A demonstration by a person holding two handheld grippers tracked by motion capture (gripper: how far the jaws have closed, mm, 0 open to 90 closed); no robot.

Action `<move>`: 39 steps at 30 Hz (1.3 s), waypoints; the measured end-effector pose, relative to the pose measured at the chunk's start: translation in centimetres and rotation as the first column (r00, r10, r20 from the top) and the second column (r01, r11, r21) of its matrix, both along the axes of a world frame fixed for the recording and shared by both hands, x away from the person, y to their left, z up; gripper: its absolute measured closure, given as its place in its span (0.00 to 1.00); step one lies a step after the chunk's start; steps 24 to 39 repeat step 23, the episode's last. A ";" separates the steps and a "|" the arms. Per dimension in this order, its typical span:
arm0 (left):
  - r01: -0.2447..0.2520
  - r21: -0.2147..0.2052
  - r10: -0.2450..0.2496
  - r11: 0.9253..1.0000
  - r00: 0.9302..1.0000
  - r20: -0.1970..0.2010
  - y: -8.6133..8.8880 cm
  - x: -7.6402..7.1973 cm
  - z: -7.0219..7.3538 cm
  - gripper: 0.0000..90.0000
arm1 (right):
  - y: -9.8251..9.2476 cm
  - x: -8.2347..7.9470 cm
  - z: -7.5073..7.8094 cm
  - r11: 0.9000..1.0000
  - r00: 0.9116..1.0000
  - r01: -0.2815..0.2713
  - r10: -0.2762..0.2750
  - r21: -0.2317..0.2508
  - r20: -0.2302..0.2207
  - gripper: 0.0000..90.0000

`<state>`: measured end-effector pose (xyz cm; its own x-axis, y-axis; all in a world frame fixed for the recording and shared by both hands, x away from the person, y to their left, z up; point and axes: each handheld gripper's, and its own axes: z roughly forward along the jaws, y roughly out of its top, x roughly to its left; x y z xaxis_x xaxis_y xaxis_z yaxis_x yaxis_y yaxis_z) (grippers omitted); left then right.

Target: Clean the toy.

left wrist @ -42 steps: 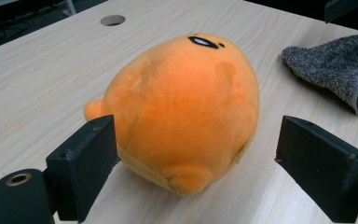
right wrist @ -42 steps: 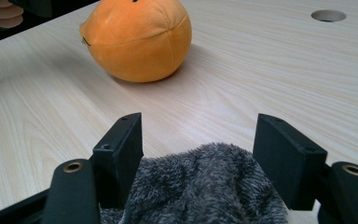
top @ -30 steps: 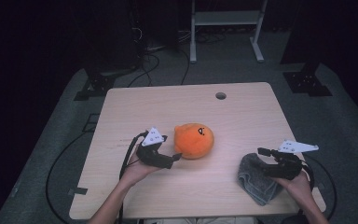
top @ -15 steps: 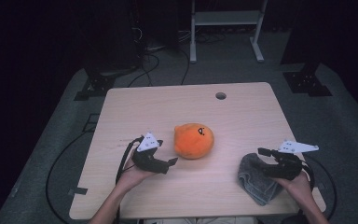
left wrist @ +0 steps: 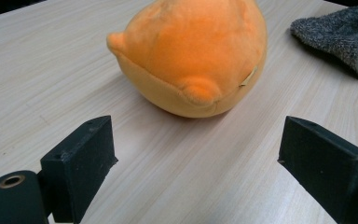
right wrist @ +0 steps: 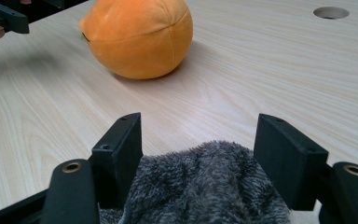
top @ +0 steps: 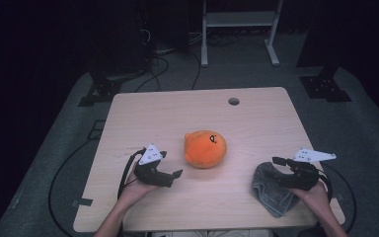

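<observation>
You are holding your left gripper (top: 170, 174) wide open just beside the orange plush toy (top: 205, 148) in the middle of the table (top: 256, 118). Your right gripper (top: 279, 167) is hanging open over the grey cloth (top: 271, 190). Next, you likely need to push forward and squeeze the toy.

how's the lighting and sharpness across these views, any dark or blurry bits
High view: table lit, room around it nearly black, slightly soft. Left gripper view: orange plush toy sharp, a soft shadow beneath it. Right gripper view: grey towel at the bottom edge a little soft.
</observation>
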<state>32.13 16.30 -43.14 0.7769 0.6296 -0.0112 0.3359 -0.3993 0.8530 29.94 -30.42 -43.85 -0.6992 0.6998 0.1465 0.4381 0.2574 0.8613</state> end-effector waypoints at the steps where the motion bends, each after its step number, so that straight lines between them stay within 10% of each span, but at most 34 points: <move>1: 0.000 0.000 0.000 1.000 1.000 0.000 0.0 0.0 0.0 0.11 | 0.0 0.0 0.0 1.000 1.000 0.000 0.000 0.000 0.000 0.35; 39: -0.068 -0.003 0.068 0.998 0.998 -0.009 2.7 -1.7 -1.9 0.10 | 0.3 -0.6 -0.5 1.000 1.000 0.006 -0.006 -0.012 0.008 0.35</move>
